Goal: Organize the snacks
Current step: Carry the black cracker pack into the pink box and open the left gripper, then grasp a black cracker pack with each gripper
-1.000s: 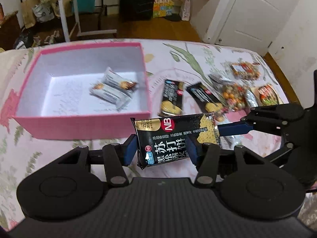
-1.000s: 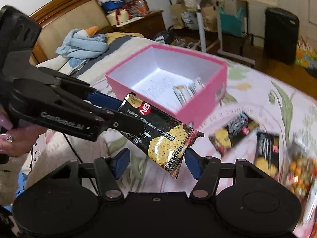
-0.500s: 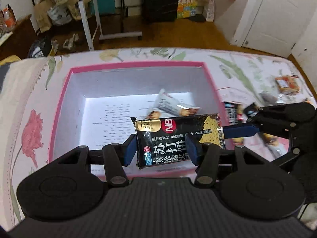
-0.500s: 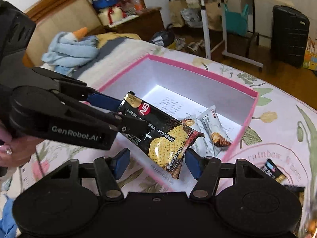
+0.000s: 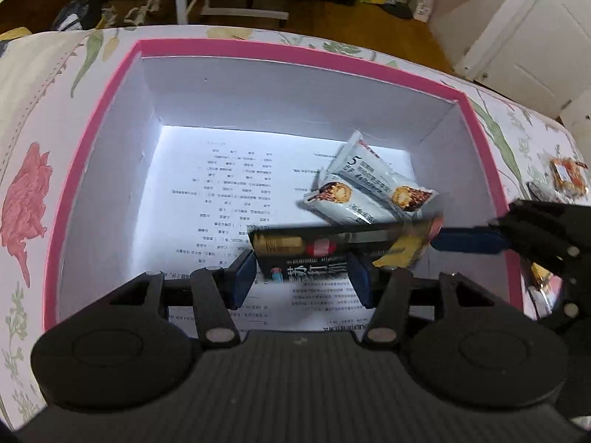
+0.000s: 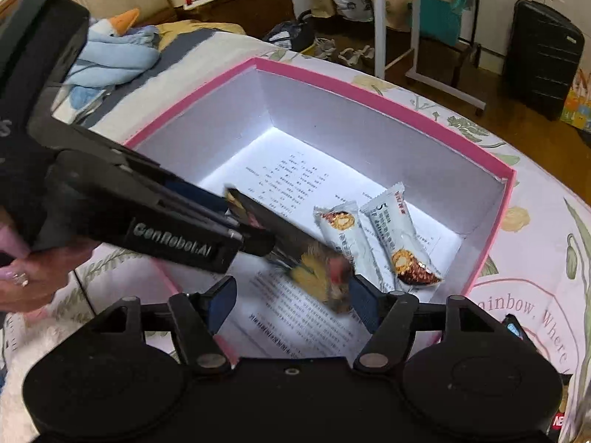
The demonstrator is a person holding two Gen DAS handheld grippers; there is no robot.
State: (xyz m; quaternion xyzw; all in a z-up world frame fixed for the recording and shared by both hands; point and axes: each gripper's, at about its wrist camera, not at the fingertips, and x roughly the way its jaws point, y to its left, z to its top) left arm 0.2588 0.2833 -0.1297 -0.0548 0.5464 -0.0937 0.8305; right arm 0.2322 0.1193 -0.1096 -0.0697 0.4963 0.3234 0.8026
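- Two white bars already lie in the pink box, just beyond both jaws.
- Black cracker packet blurs between the left gripper's wide-apart jaws; grip unclear.
- Right gripper gapes, holding nothing.
- Other snacks remain outside.

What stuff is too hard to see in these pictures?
- Black packet: smeared by motion in both views, so its print is unreadable.
- Left claw: left view; that blur hides whether it grips the packet.
- Writing on the paper in the box: too small, both views.
- Orange snack: left view, tiny at the edge.
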